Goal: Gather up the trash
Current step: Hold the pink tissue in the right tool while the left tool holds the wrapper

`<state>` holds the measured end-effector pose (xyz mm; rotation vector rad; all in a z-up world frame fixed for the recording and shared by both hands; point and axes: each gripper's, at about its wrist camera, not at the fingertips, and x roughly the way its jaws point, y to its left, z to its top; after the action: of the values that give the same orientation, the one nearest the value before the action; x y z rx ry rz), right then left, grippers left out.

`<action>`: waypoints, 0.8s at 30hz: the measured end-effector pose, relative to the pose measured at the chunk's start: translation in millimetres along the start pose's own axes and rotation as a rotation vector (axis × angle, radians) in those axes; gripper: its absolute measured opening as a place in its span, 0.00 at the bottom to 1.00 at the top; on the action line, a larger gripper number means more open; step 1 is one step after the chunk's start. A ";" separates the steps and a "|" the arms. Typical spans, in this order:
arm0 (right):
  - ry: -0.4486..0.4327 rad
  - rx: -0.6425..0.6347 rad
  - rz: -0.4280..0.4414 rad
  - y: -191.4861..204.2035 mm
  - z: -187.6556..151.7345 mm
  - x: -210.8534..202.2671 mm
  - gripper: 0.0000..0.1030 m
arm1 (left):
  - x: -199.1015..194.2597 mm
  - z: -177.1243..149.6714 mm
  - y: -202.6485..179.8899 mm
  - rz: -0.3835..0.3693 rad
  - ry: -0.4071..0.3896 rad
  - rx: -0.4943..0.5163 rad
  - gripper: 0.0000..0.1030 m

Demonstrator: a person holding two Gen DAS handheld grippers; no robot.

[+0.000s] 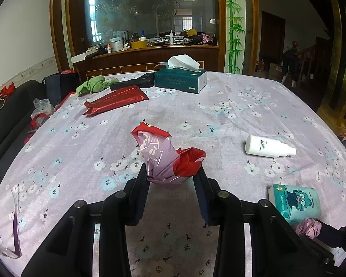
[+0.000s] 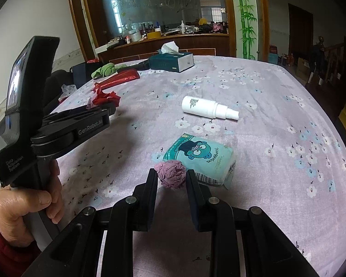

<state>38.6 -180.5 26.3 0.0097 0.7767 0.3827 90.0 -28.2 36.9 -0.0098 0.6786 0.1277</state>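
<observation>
Both grippers had trash pinched, pickup step done
Your left gripper [image 1: 171, 173] clenched the crumpled wrapper [image 1: 163, 154], your right gripper [image 2: 171, 177] gripped the pink paper wad [image 2: 171, 173] (no bin visible); next, carry both away

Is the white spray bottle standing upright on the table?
No, the white spray bottle lies on its side on the floral tablecloth, nozzle pointing right.

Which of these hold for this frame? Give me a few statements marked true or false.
1. The left tool holds a crumpled red and purple wrapper. True.
2. The white spray bottle stands upright. False: it lies on its side on the tablecloth.
3. The right tool has a pink paper wad between its fingers. True.
4. The green tissue box is closed with no tissue showing. False: a white tissue sticks out of its top.
</observation>
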 end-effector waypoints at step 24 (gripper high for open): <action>-0.023 0.080 -0.034 -18.2 6.2 -2.1 0.26 | -24.6 -1.5 0.4 -0.084 -0.037 -0.017 0.35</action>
<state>47.5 -197.4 29.4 0.0754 0.7679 0.3191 70.0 -30.7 51.2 -0.0525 0.6391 0.0527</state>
